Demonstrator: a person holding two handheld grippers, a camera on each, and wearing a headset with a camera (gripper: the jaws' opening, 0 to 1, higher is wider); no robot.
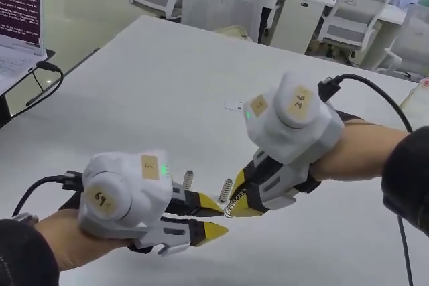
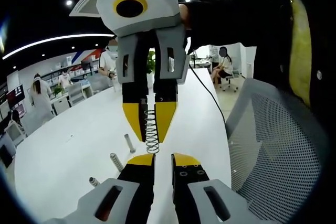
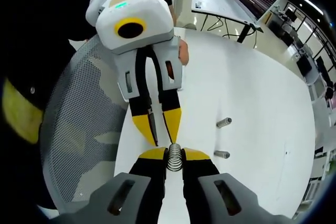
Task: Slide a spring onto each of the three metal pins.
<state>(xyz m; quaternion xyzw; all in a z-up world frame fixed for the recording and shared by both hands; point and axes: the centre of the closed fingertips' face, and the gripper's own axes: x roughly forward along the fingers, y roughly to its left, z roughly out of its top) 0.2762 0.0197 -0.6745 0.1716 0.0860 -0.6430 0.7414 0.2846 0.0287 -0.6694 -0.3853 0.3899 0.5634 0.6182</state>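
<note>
Your right gripper (image 3: 175,154) is closed on a small coil spring (image 2: 151,132) of thin, bright wire. Its two yellow, wedge-shaped tips press the coil from both sides. In the left gripper view, the free end of the spring sticks out a little past those tips. Your left gripper (image 2: 163,160) has its jaws a little apart, and its black arms with yellow tips point at the spring from the opposite side. I cannot tell if these tips touch the coil. Three short metal pins (image 2: 116,161) stand upright in a row on the smooth white table (image 1: 167,85), near the spring but apart from it. The spring itself is held in the air between the two grippers. The two nearer pins have a ribbed outline like wire coils around them. The far pin (image 2: 129,142) looks smoother, but it is too small to be sure. In the head view, two ribbed pins stand just behind the gripper tips. The gripper housings are rounded shells of matte white plastic, each with a paper label. A chair back (image 2: 273,145) of grey mesh stands at the table edge.
</note>
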